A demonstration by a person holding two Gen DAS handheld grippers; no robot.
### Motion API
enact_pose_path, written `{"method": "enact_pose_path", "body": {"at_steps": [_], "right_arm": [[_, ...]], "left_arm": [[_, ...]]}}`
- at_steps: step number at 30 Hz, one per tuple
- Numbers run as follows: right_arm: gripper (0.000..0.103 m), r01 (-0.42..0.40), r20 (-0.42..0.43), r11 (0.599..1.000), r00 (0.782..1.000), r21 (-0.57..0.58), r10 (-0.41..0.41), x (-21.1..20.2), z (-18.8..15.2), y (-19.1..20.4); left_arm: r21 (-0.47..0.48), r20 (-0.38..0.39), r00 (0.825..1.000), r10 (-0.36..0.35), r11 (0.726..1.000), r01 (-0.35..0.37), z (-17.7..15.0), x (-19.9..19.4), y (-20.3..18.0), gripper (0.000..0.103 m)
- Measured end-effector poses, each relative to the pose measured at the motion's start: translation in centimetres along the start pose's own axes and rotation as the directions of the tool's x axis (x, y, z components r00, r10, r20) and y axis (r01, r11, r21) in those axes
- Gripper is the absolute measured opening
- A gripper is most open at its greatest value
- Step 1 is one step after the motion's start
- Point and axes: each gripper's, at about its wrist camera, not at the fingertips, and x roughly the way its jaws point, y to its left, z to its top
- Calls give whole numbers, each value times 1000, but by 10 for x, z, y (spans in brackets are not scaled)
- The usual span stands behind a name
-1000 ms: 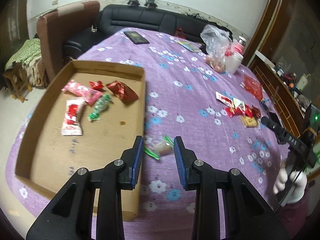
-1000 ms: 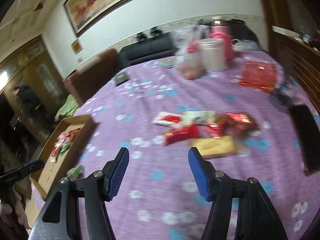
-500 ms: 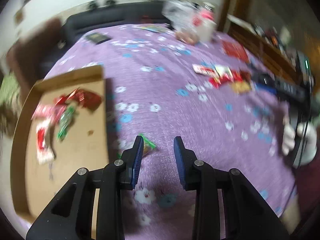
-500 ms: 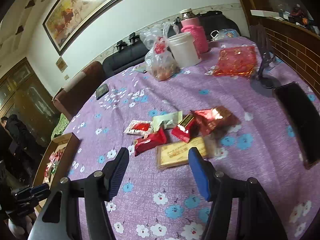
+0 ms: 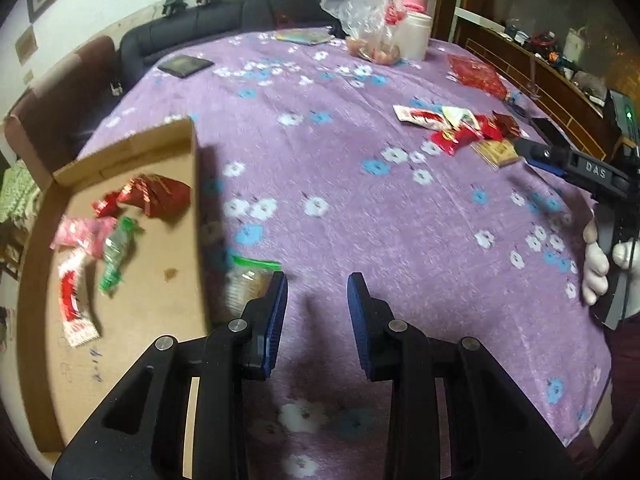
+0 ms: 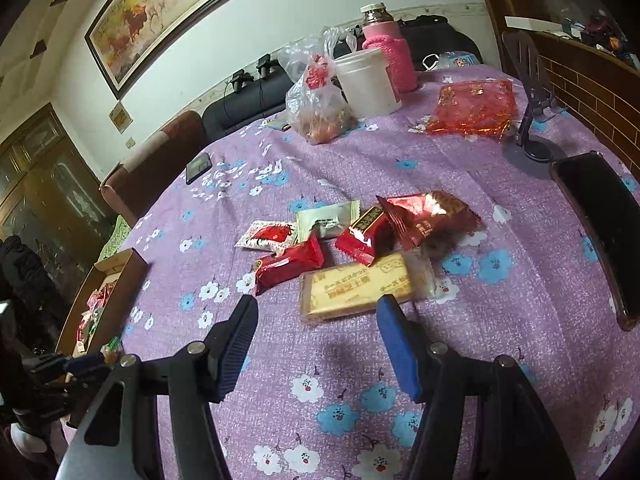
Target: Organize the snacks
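Observation:
A cardboard tray (image 5: 192,208) at the table's left holds several wrapped snacks, among them a red foil pack (image 5: 158,196). A clear snack bag with a green strip (image 5: 248,280) lies on the cloth beside the tray wall. My left gripper (image 5: 316,300) is open and empty, just right of that bag. A pile of snacks lies ahead of my right gripper (image 6: 316,320), which is open and empty: a tan biscuit pack (image 6: 356,284) closest, a red pack (image 6: 288,264), a dark red foil pack (image 6: 428,216). The tray shows in the right wrist view (image 6: 132,276) too.
A purple flowered cloth (image 5: 360,208) covers the table. At the far side stand a plastic bag (image 6: 320,108), a white tub (image 6: 368,80) and a pink bottle (image 6: 392,52). A red pouch (image 6: 472,108), phone stand (image 6: 528,136) and dark tablet (image 6: 600,216) are at right.
The left gripper has swung right, so the green-strip bag now sits left of its fingers. The right gripper has moved closer to the snack pile.

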Motion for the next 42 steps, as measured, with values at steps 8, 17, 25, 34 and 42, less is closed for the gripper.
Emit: {"method": "enact_pose_path", "body": {"at_steps": [8, 17, 25, 34, 42], "right_arm": [[65, -1, -15, 1000, 1000, -15, 1, 3, -2, 4], [65, -7, -31, 1000, 1000, -28, 6, 5, -4, 8], [65, -9, -30, 1000, 1000, -24, 8, 5, -4, 7], [65, -15, -47, 1000, 999, -25, 14, 8, -5, 9], [65, -12, -53, 1000, 999, -18, 11, 10, -6, 7]], "left_arm": [[-15, -47, 997, 65, 998, -65, 12, 19, 16, 30], [17, -51, 992, 119, 993, -119, 22, 19, 21, 30], [-55, -153, 954, -257, 966, 251, 20, 23, 6, 33], [-141, -60, 987, -149, 980, 139, 38, 10, 43, 54], [116, -156, 987, 32, 993, -14, 20, 37, 11, 54]]}}
